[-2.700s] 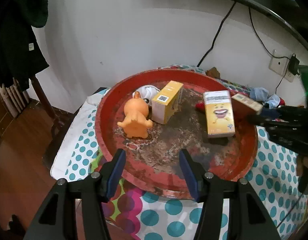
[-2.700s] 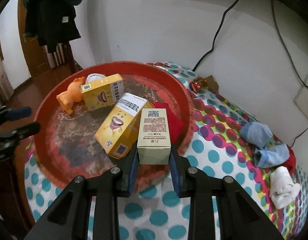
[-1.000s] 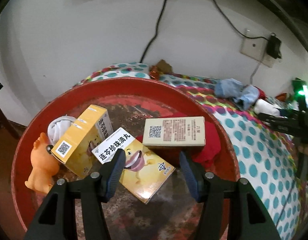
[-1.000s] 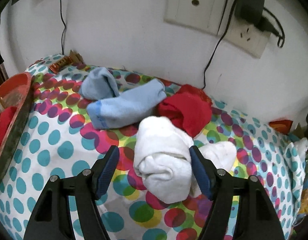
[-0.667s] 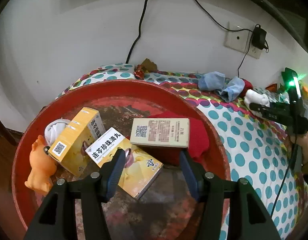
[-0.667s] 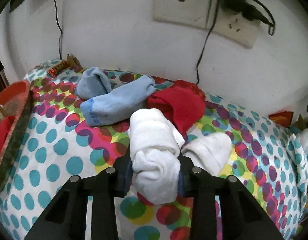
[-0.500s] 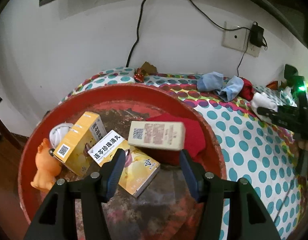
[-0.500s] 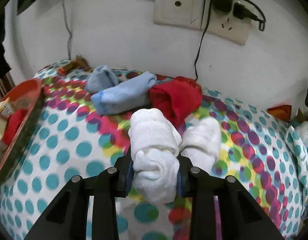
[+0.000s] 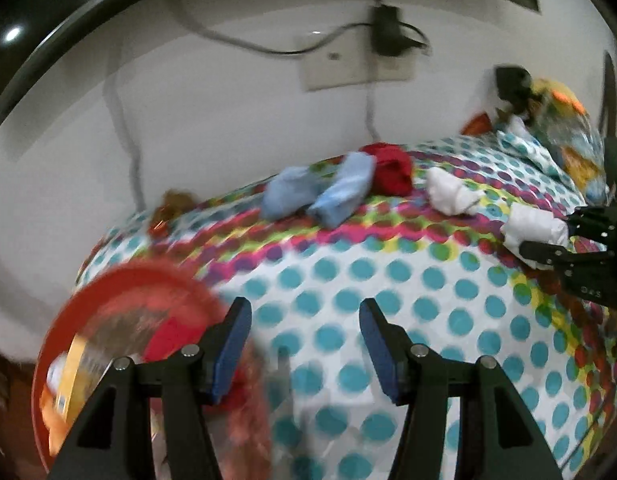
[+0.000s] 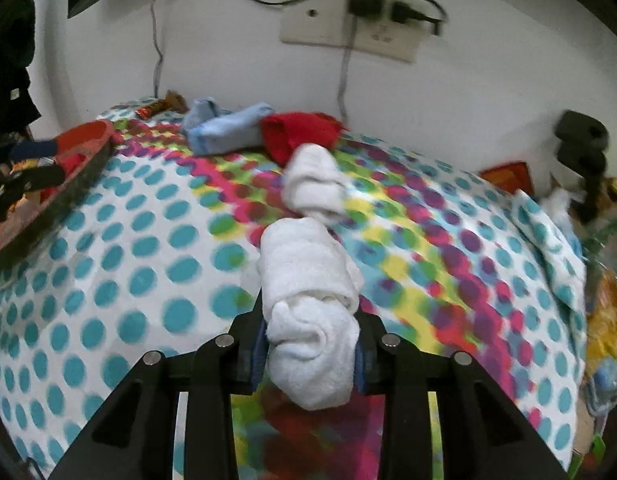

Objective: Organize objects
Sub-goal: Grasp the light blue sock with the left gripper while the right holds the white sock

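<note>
My right gripper (image 10: 310, 354) is shut on a rolled white sock (image 10: 308, 320), held just above the polka-dot cloth (image 10: 148, 260). A second white sock (image 10: 314, 184) lies beyond it, then a red sock (image 10: 300, 132) and two blue socks (image 10: 228, 128) near the wall. The red tray (image 10: 84, 136) sits at the left edge. My left gripper (image 9: 306, 344) is open and empty over the cloth, just right of the tray (image 9: 120, 280). From there I see the right gripper (image 9: 564, 236) with its white sock (image 9: 534, 230).
A yellow box (image 9: 80, 372) and a red cloth lie in the tray, blurred. A wall socket with a charger (image 10: 348, 28) and hanging cables is behind the socks. A sweet wrapper (image 10: 152, 108) lies by the wall. Snack bags (image 10: 608, 320) crowd the right edge.
My right gripper shut on the white sock roll and drew it away from the other socks. My left gripper swung right, from over the tray to over the cloth, and rolled.
</note>
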Motion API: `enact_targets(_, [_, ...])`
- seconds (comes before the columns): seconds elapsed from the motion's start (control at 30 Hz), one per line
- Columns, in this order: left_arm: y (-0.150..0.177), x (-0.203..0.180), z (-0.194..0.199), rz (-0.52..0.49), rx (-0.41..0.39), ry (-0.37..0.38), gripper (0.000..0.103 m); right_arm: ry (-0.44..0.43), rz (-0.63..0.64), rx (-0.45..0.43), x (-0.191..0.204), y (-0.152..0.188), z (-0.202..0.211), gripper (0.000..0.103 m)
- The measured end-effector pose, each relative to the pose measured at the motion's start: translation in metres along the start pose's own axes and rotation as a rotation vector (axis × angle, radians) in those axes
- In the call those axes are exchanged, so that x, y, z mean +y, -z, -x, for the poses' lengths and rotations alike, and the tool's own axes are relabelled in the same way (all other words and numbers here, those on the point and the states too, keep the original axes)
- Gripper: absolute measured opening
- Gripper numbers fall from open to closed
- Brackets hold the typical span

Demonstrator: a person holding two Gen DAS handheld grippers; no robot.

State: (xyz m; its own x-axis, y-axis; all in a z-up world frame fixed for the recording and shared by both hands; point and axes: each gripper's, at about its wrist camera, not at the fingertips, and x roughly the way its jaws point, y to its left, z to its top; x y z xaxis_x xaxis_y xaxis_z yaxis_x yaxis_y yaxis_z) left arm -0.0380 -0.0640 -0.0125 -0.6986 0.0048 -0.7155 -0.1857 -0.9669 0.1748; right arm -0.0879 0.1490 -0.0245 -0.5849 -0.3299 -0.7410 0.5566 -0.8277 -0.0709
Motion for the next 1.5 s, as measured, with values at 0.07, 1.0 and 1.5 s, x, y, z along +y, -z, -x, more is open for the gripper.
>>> enact_targets(0.07, [-0.016,-0.015,-0.015,-0.039,0.003,0.029,0.058,-0.003,-0.029,-0.001,-0.011,0.005,0.002,0.031])
enact_targets(1.0, [-0.100,-0.034,-0.171,-0.015,0.125,0.112,0.026,-0.041,-0.043,0.025,-0.014,0.006,-0.005,0.034])
enact_targets(1.5, [-0.063,-0.049,-0.127,0.000,0.150,0.066,0.025,0.012,0.009,0.040,-0.006,0.006,-0.007,0.036])
